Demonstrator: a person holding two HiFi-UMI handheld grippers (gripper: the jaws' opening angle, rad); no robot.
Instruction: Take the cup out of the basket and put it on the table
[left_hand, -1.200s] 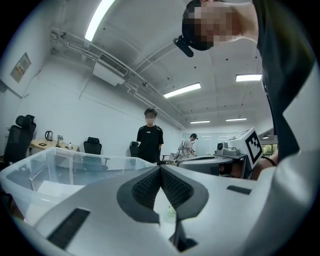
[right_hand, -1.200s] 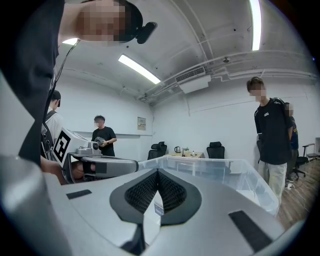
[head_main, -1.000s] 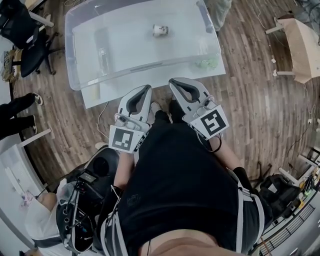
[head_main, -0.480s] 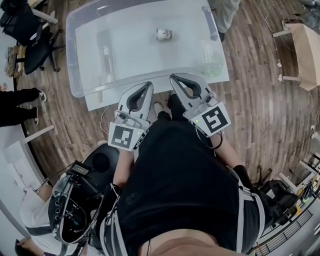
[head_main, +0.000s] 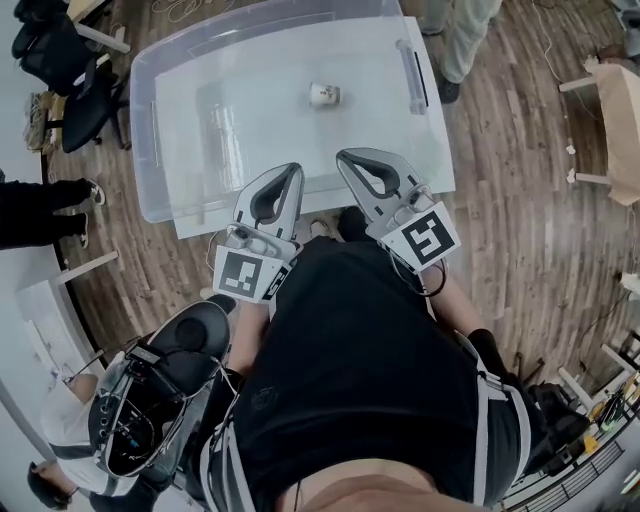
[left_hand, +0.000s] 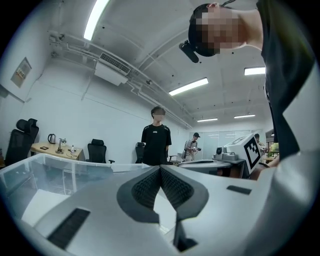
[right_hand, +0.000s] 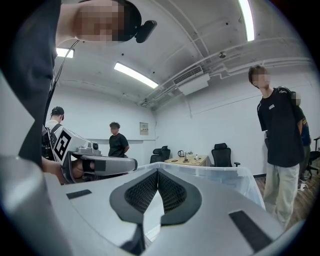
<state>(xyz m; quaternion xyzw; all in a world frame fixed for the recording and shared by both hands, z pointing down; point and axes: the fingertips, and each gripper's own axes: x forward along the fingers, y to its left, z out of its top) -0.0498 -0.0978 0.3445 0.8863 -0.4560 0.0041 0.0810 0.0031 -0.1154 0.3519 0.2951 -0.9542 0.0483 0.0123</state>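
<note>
A small white cup (head_main: 323, 94) lies in the far half of a big clear plastic basket (head_main: 150, 140) that stands on a white table (head_main: 443, 172). Both grippers are held level in front of my body, at the basket's near wall and well short of the cup. The left gripper (head_main: 293, 170) is shut with nothing in it, its ribbed pads meeting at the tip (left_hand: 160, 169). To its right, the right gripper (head_main: 343, 157) is also shut and empty (right_hand: 158, 172). Neither gripper view shows the cup; only the basket's rim (right_hand: 225, 175) shows there.
Black office chairs (head_main: 60, 80) stand at the upper left. One person's legs (head_main: 460, 40) are at the table's far right corner, and another person (head_main: 40, 210) stands at the left. A wooden stand (head_main: 610, 90) is at the right, and a bag of gear (head_main: 150, 400) on the floor at my lower left.
Table, basket and cup have slid lower in the head view as I came closer. Both grippers, still shut, now reach the basket's near wall.
</note>
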